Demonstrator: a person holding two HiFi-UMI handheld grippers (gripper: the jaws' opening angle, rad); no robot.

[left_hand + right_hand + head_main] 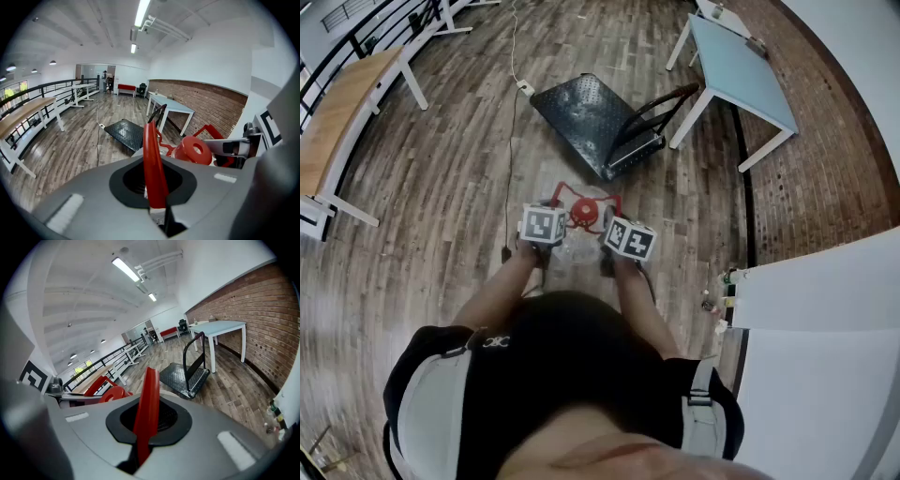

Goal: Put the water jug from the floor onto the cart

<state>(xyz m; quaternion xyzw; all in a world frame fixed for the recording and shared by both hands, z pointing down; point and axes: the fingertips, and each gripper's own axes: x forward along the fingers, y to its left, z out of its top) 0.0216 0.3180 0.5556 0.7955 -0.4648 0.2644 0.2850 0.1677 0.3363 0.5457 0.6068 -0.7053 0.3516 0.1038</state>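
The water jug (575, 249) is clear, with a red cap (584, 214) and a thin red handle loop on either side. It hangs between my two grippers, just in front of the person. My left gripper (553, 208) is shut on the left red handle (152, 161). My right gripper (614, 217) is shut on the right red handle (147, 406). The red cap (194, 150) shows beside each handle in the gripper views. The cart (586, 117), a black flat platform with a handle bar, stands on the wooden floor a short way ahead.
A light blue table (741, 66) stands right of the cart, against a brick wall. A wooden bench table (333, 117) and a railing run along the left. A black cable (510, 178) crosses the floor. Small bottles (720, 298) stand by a white surface (825, 328) at right.
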